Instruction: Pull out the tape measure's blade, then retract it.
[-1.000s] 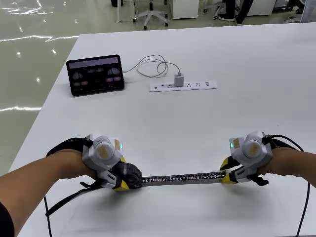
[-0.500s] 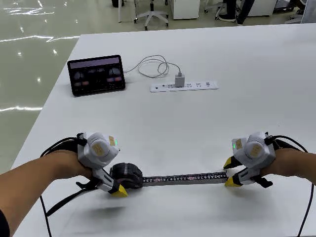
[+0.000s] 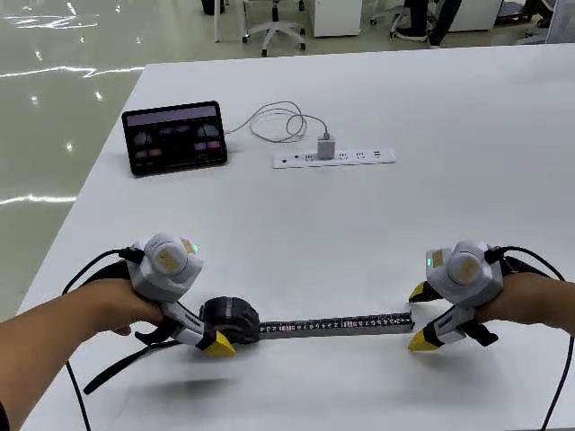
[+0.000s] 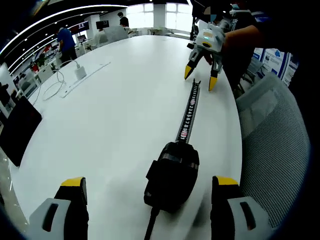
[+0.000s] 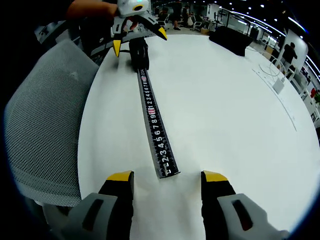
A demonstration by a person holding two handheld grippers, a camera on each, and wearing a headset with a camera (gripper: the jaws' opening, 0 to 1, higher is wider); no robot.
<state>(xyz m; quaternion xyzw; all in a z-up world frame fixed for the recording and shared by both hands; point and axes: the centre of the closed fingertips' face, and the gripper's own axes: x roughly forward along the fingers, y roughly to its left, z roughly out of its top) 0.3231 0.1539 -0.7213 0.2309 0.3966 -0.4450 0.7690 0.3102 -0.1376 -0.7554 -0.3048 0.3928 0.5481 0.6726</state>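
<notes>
Head view: white desk (image 3: 377, 224); black tape measure (image 3: 230, 320) lying near the front edge, blade (image 3: 337, 324) drawn out flat along the desk toward the right. Left gripper view: left tool (image 4: 150, 182) with jaws wide apart, tape measure lying between them, touching neither. Right gripper view: right tool (image 5: 167, 176) likewise spread, blade's end resting on the desk just ahead of the gap, unclamped. Farther back on the desk: dark tablet (image 3: 174, 136), power strip (image 3: 334, 155), plugged charger (image 3: 325, 144), looped cable (image 3: 274, 121).
</notes>
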